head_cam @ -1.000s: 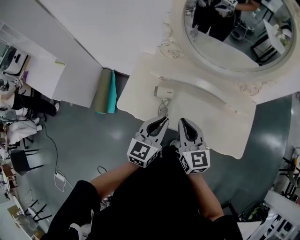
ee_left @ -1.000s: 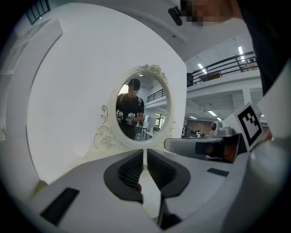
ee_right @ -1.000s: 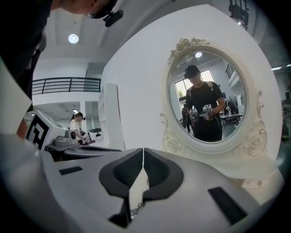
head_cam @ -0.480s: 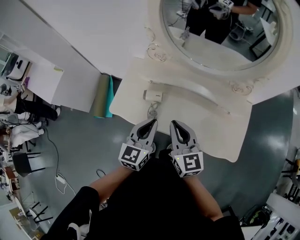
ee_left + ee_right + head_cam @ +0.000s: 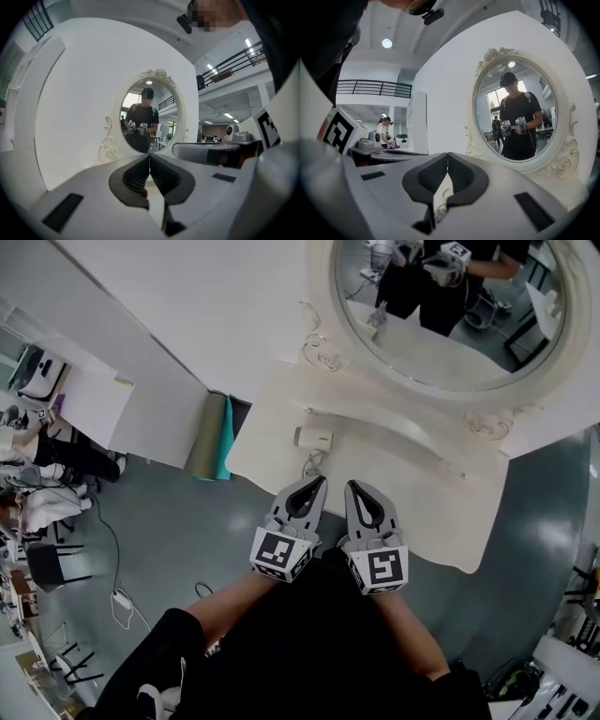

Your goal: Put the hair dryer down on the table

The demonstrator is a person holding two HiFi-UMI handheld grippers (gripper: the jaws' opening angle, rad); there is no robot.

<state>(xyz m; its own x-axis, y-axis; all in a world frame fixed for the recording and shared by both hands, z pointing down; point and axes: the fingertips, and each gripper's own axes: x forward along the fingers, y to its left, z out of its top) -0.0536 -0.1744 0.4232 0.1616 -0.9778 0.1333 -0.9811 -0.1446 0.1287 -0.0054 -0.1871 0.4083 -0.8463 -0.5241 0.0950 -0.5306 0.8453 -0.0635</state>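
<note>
The hair dryer (image 5: 314, 438) lies on the pale tabletop (image 5: 412, 474), at its far left part, just below the ornate frame of the oval mirror (image 5: 450, 315). Its cord (image 5: 309, 463) runs from it toward the near edge of the tabletop. No gripper touches it.

The left gripper (image 5: 321, 481) and the right gripper (image 5: 352, 486) are side by side at the near edge of the tabletop, near to each other, and both point toward the mirror. The hair dryer is a little beyond the tip of the left gripper, apart from it.

In the left gripper view the two fingers (image 5: 136, 176) are pressed together at the tips and nothing is between them. In the right gripper view the fingers (image 5: 461, 176) also meet at the tips, with nothing held; a piece of the cord (image 5: 440, 212) shows below them through the gap.

The mirror reflects a person in black clothes who holds both grippers. To the left of the tabletop a rolled mat (image 5: 211, 437), green and teal, is next to the white wall, over the grey floor (image 5: 187, 521).
</note>
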